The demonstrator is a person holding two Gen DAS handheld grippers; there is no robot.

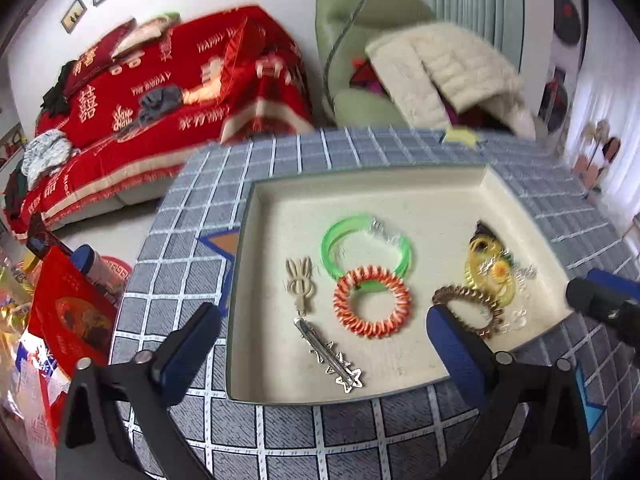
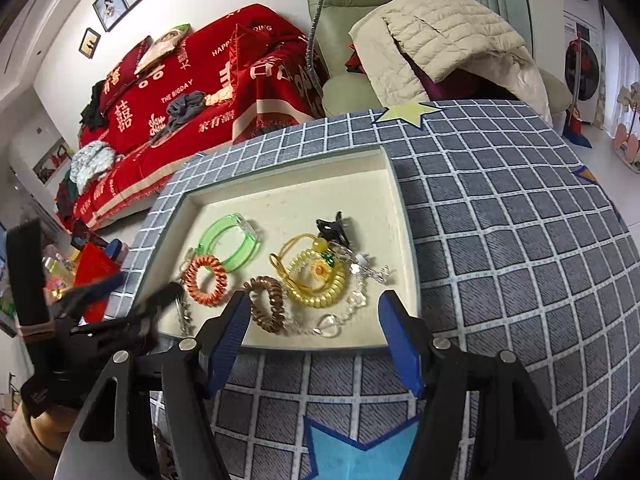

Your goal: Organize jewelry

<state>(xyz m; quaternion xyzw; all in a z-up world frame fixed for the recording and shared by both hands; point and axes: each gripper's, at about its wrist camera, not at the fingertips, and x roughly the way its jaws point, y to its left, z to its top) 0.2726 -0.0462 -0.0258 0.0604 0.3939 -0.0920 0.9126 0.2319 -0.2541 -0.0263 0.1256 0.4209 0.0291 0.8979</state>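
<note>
A cream tray (image 1: 400, 204) sits on the checked tablecloth and holds the jewelry. In it lie a green bangle (image 1: 327, 250), an orange-white coil tie (image 1: 370, 334), a beige rabbit clip (image 1: 299, 284), a silver star hair clip (image 1: 328, 354), a brown coil tie (image 1: 464, 295) and a yellow coil tie (image 1: 486, 276). My left gripper (image 1: 324, 344) stands wide open above the tray's near edge, straddling the star clip without touching it. My right gripper (image 2: 316, 336) is open over the near rim, by the brown coil tie (image 2: 276, 290) and a clear bead string (image 2: 330, 324). Neither holds anything.
The table (image 2: 500, 240) wears a blue-grey checked cloth with star patches. A black claw clip (image 2: 334, 228) lies in the tray (image 2: 300, 176). Beyond stand a red-covered sofa (image 1: 180, 92) and a green armchair (image 1: 360, 20) with a cream jacket. Red bags (image 1: 72, 312) crowd the left side.
</note>
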